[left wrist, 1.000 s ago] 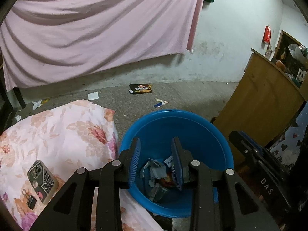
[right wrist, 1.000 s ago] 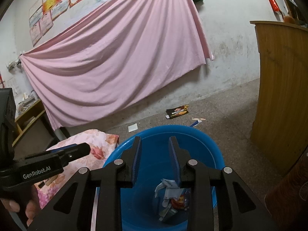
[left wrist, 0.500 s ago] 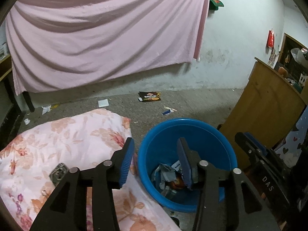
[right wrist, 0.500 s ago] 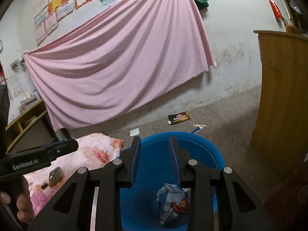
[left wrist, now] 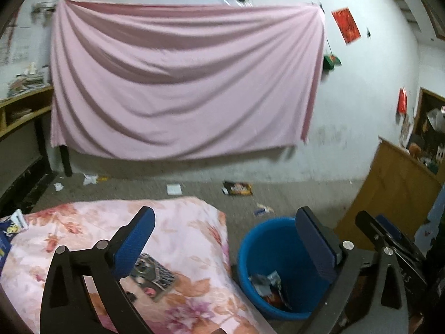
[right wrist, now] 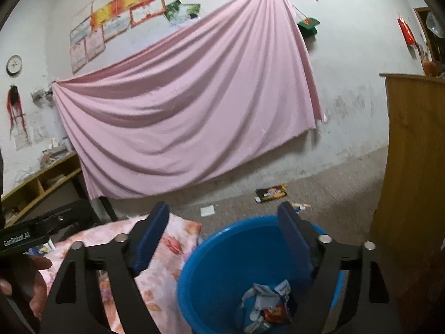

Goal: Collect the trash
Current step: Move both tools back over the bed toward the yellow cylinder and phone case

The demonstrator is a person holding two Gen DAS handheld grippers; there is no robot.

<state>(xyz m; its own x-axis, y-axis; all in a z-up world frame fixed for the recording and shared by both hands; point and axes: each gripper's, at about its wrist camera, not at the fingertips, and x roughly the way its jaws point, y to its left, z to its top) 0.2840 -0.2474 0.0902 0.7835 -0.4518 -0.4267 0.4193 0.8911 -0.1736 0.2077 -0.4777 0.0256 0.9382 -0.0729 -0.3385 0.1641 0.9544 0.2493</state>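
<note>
Gaping wide and empty, the right claw [right wrist: 222,233] frames the blue bucket [right wrist: 222,253] at lower centre of its frame, crumpled trash [right wrist: 265,306] heaped on the bucket floor below its right-hand finger. Left claw [left wrist: 225,239], likewise wide and empty, has the bucket [left wrist: 250,253] under its right-hand finger at lower right. Dark wrapper [left wrist: 237,188] lies flat on the floor at mid-frame, long axis running left-right.

Phone [left wrist: 153,277] on floral quilt [left wrist: 192,239]; pink sheet [left wrist: 183,83] hung.
</note>
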